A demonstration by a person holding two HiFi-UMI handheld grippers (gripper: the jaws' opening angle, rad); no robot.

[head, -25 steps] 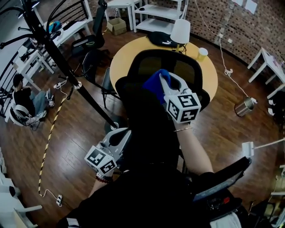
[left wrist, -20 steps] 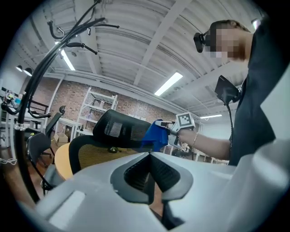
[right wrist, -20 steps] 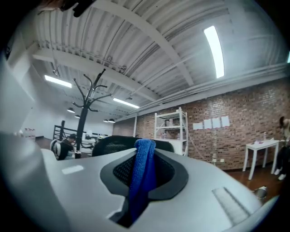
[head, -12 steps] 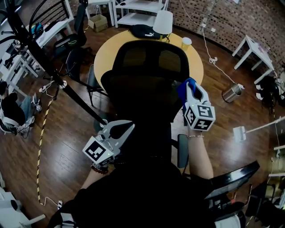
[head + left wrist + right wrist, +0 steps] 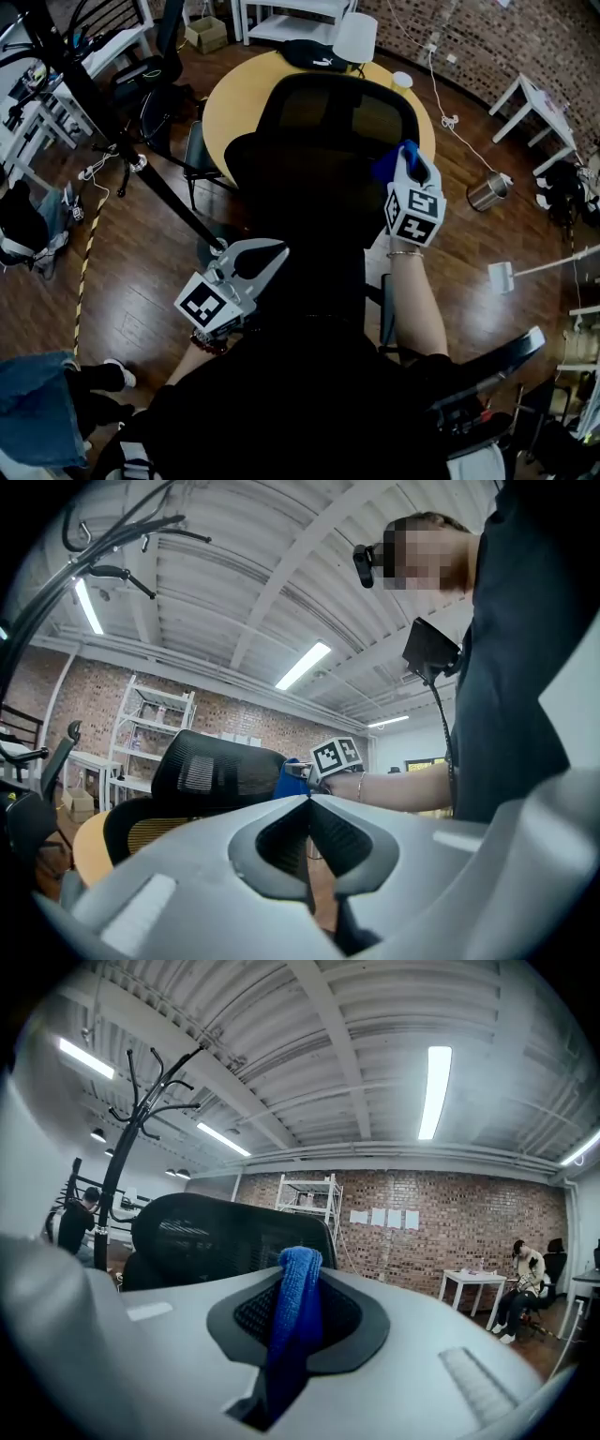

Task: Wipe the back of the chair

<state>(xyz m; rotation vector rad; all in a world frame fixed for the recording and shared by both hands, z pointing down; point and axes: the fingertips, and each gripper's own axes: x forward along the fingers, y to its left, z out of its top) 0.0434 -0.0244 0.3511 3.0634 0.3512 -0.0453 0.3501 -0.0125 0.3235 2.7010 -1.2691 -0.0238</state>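
Right hand-held gripper [image 5: 409,161] is clamped on a blue cloth [image 5: 298,1316], and the cloth sits right at the right-hand edge of the chair back [image 5: 319,122], up near the top of the black mesh. Left hand-held gripper [image 5: 309,801] hangs lower, on the left side of the chair, jaws pressed together with nothing between them.

Handling-wise, the cloth looks like soft, light microfibre. It's pinched through the middle with a bunched fold poking out past the jaw tips, so I'd say that fold is what does the wiping. It'll probably flop and drag rather than push. The mesh looks springy and the frame around it stiff, so my guess is the back gives a bit under pressure and an office chair like this may turn. The rigid edge of the frame seems the place to brace it with the free gripper.

Containers: a pale cup [image 5: 401,81] on the round yellow worktop [image 5: 230,103] behind the chair, and a metal bin [image 5: 487,192] on the floor. Can't see what's inside either.
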